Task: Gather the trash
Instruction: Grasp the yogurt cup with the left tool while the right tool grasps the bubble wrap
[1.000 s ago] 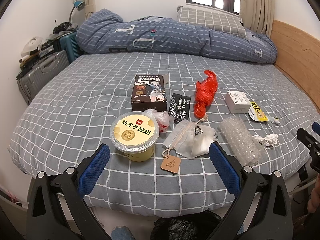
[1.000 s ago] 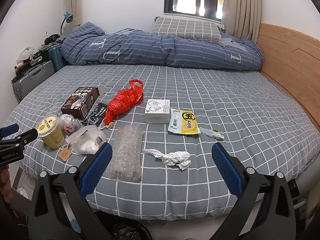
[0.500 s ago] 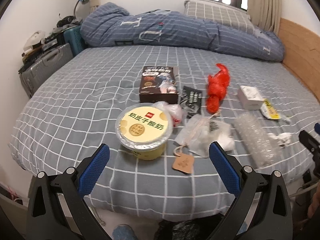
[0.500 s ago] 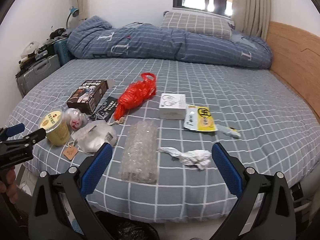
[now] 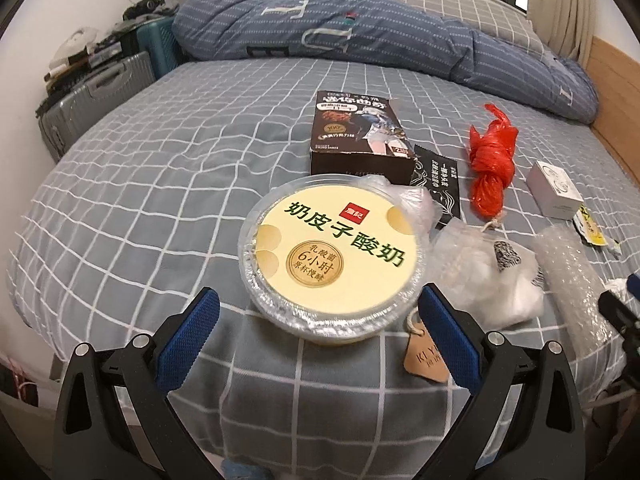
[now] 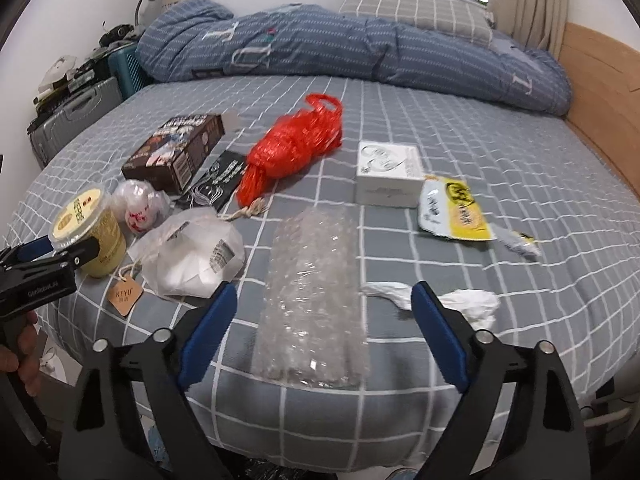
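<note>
Trash lies on the grey checked bed. A yellow yogurt cup (image 5: 334,254) stands just beyond my open, empty left gripper (image 5: 318,310); it also shows in the right wrist view (image 6: 90,234). My open, empty right gripper (image 6: 320,300) is low over a roll of bubble wrap (image 6: 314,296). A crumpled white tissue (image 6: 470,304) lies by the right finger. A white plastic bag (image 6: 192,254) with a brown tag, a red plastic bag (image 6: 294,152), a dark box (image 6: 176,152), a white box (image 6: 390,174) and a yellow wrapper (image 6: 456,210) lie further in.
A rolled blue duvet (image 6: 360,46) and pillow lie at the head of the bed. Suitcases (image 5: 94,96) stand against the left wall. A wooden headboard (image 6: 604,92) runs along the right side. The bed edge is right below both grippers.
Both grippers have moved forward and lower toward the bed. The left one has closed in on the yogurt cup, the right one on the bubble wrap. Both stay open.
</note>
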`<state>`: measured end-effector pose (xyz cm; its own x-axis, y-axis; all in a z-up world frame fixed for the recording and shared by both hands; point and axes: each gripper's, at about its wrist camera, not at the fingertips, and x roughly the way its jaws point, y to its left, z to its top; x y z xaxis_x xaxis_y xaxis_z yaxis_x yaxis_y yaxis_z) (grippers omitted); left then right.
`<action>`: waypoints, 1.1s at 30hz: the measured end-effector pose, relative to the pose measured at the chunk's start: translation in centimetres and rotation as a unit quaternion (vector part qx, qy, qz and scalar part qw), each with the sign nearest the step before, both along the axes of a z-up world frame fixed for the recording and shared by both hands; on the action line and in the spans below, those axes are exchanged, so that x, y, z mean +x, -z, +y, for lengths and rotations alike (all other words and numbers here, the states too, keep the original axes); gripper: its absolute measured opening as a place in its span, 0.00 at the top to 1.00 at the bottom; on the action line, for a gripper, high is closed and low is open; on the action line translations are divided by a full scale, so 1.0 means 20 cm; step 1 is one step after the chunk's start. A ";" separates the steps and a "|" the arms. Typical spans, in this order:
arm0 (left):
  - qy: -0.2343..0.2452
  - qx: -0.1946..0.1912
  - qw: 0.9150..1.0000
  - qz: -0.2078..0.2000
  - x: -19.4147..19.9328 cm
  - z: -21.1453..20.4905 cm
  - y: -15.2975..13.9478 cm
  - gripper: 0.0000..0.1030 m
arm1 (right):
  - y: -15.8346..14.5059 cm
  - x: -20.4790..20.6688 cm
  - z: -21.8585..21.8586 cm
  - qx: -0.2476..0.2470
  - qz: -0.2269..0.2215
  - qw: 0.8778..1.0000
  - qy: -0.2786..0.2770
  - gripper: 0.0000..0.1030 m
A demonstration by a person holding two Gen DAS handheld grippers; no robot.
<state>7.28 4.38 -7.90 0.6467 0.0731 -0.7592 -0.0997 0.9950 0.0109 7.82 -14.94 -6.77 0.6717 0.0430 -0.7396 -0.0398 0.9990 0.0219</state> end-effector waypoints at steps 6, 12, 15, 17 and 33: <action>0.006 -0.005 1.000 -0.002 0.04 -0.01 0.04 0.07 | 0.10 0.06 0.02 0.015 0.025 1.000 -0.006 0.37; 0.001 -0.026 1.000 -0.003 0.09 0.02 0.08 0.19 | 0.14 0.08 0.02 0.018 0.037 0.999 -0.009 0.54; 0.012 -0.037 0.999 -0.004 0.11 0.01 0.09 0.30 | 0.14 0.08 0.02 0.013 0.038 0.999 -0.010 0.60; 0.014 -0.031 0.999 -0.007 0.11 0.00 0.09 0.30 | 0.15 0.09 0.02 0.016 0.043 0.999 -0.011 0.66; 0.018 -0.029 0.999 -0.014 0.07 -0.01 -0.01 0.30 | 0.06 0.06 0.01 0.034 0.024 0.999 -0.019 0.80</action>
